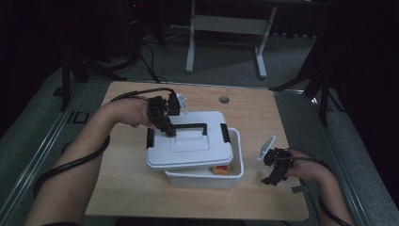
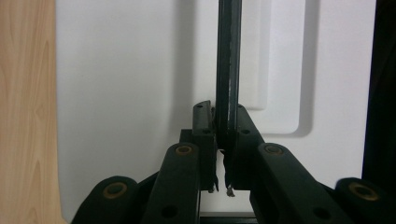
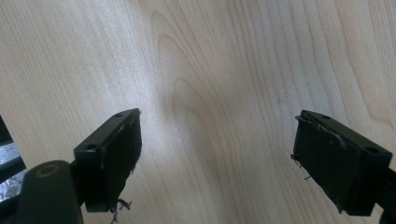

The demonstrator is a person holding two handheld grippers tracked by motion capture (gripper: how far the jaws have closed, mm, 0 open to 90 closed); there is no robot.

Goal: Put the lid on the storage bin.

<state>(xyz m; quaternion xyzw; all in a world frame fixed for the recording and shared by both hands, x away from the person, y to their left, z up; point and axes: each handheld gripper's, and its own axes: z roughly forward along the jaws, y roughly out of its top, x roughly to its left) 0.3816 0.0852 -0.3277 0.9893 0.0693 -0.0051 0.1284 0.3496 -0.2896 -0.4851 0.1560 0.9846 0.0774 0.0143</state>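
white plastic lid (image 1: 188,141), thin black handle (image 1: 188,126) clamped.

left tool (image 1: 170,132): clamped, arm reaching | right tool (image 1: 276,170): jaws apart, low

No legible text, labels, brands or numbers in any view. White lid (image 1: 186,141) and box (image 1: 207,176): plain surfaces, no markings readable. Wooden table (image 1: 263,113): bare grain, and the round spot at 12 o'clock carries no lettering.
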